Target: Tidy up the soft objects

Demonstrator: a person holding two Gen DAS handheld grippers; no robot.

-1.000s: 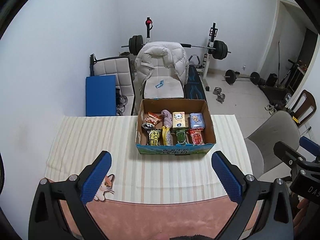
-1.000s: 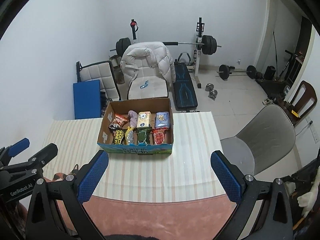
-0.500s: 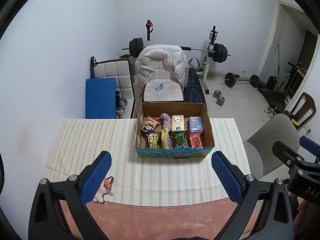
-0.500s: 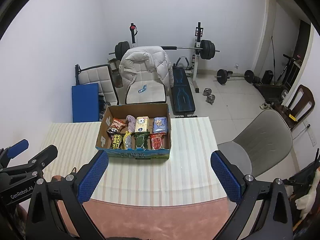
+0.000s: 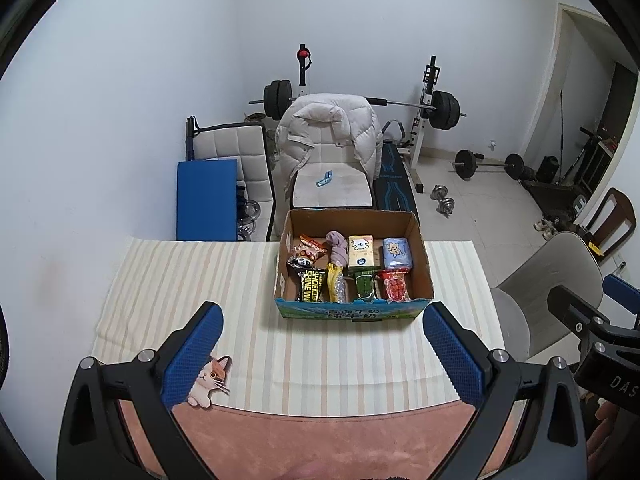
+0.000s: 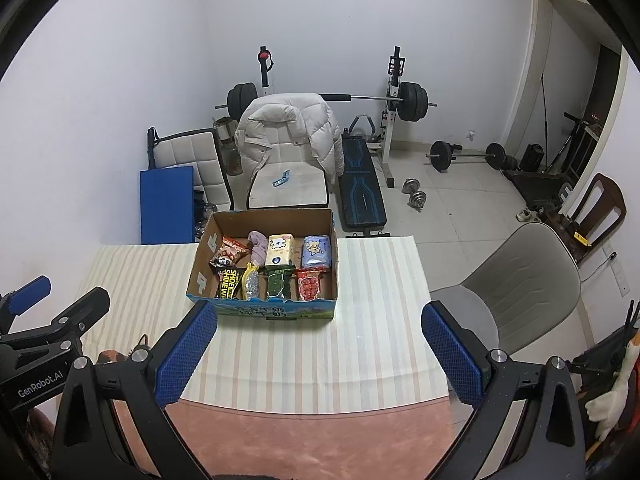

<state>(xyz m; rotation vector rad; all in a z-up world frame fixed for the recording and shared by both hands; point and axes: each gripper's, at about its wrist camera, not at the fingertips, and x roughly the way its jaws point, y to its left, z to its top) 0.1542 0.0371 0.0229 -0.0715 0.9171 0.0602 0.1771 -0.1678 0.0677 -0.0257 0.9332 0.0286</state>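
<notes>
An open cardboard box [image 5: 422,254] stands on the striped tablecloth [image 5: 192,280] at the table's far side. It holds several soft packs: snack bags, a pink cloth roll [image 5: 337,246], a yellow tissue pack [image 5: 361,250] and a blue tissue pack [image 5: 397,252]. The box also shows in the right wrist view [image 6: 334,240]. My left gripper [image 5: 322,354] is open and empty, well back from the box above the table's near edge. My right gripper [image 6: 318,354] is open and empty too. A small cat plush [image 5: 210,378] lies by the left gripper's left finger.
A pink cloth [image 5: 320,440] covers the table's near edge. A chair with a white puffer jacket [image 5: 328,136] stands behind the box, a grey chair [image 6: 520,276] to the right. A weight bench, barbells and dumbbells fill the floor beyond.
Both grippers have pulled back and up from the table, so the box looks smaller and farther. Both stay open and empty.
</notes>
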